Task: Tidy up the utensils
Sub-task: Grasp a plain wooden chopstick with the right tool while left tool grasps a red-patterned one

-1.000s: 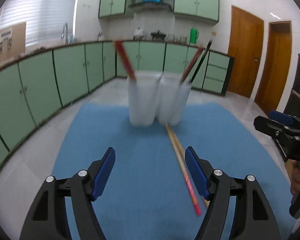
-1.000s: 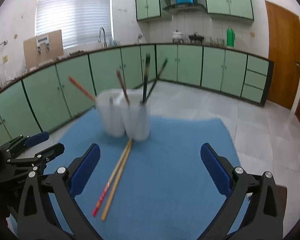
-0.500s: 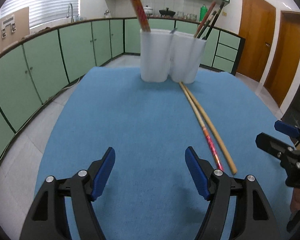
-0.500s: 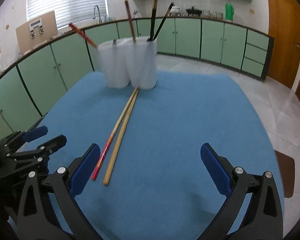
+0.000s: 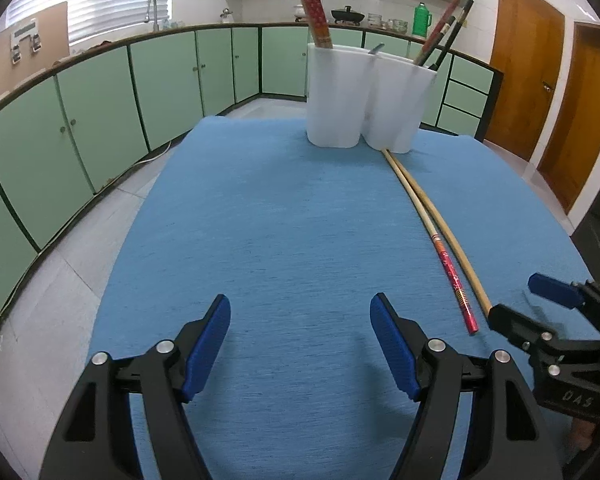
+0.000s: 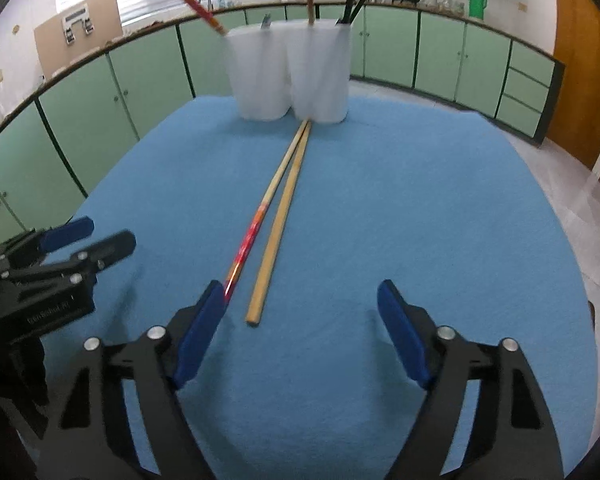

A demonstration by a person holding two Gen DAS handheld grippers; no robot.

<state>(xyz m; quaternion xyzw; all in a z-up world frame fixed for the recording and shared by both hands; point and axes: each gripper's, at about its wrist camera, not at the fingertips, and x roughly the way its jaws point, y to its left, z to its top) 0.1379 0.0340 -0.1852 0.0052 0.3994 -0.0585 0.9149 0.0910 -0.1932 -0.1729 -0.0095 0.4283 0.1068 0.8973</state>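
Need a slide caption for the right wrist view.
Right tool, open, nears two loose chopsticks on the blue mat before the white holder.

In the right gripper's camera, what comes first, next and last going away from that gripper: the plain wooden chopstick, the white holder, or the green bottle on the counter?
From the right gripper:
1. Plain wooden chopstick, lying on the blue cloth with its near end between the open jaws.
2. White holder, at the cloth's far edge.
3. Green bottle, on the back counter, upper right.
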